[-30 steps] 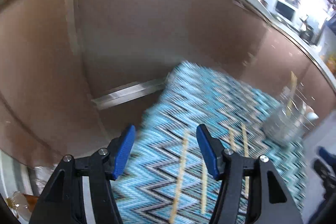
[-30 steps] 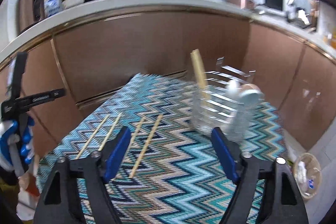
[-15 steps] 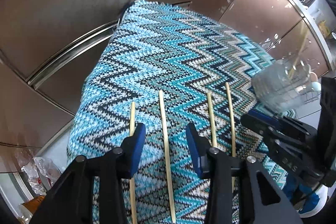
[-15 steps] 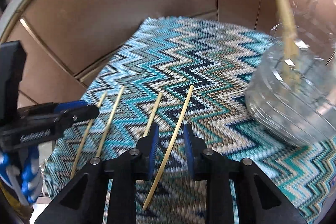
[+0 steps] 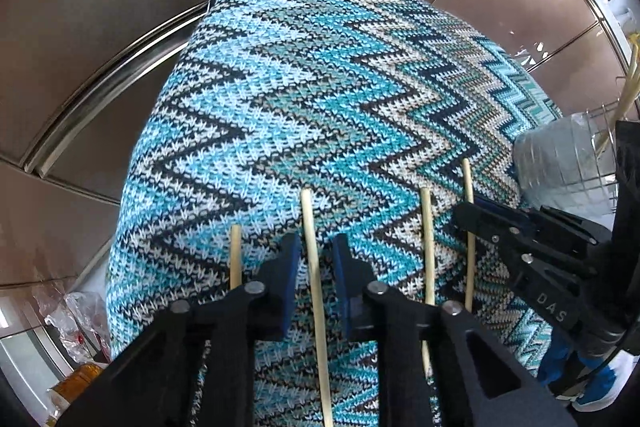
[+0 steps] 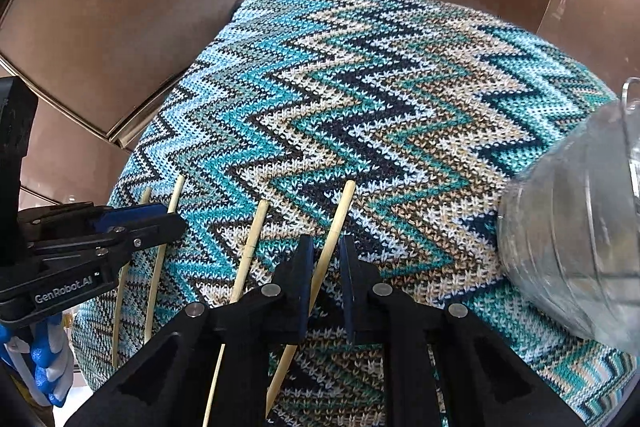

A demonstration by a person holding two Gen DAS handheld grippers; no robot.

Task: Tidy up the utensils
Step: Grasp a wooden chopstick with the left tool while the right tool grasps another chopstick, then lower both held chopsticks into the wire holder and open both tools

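While hovering over the near edge of the teal, black and beige zigzag knitted cloth (image 6: 360, 87), straddling the pale round bamboo chopstick second from the left (image 5: 307, 211) with the left gripper (image 5: 316, 247); having just been closing, tongs narrowly apart, not yet pinching. Likewise straddling the rightmost bamboo chopstick (image 6: 344, 203) with the right gripper (image 6: 326, 247); just been closing, slight gap showing. Leaving two further chopsticks (image 5: 426, 227) lying untouched alongside. Counting one pale stick (image 5: 630, 83) already leaning in the clear ribbed container (image 6: 568, 227) at the cloth's right edge. Judging progress: early, four pieces awaiting lifting and dropping in.
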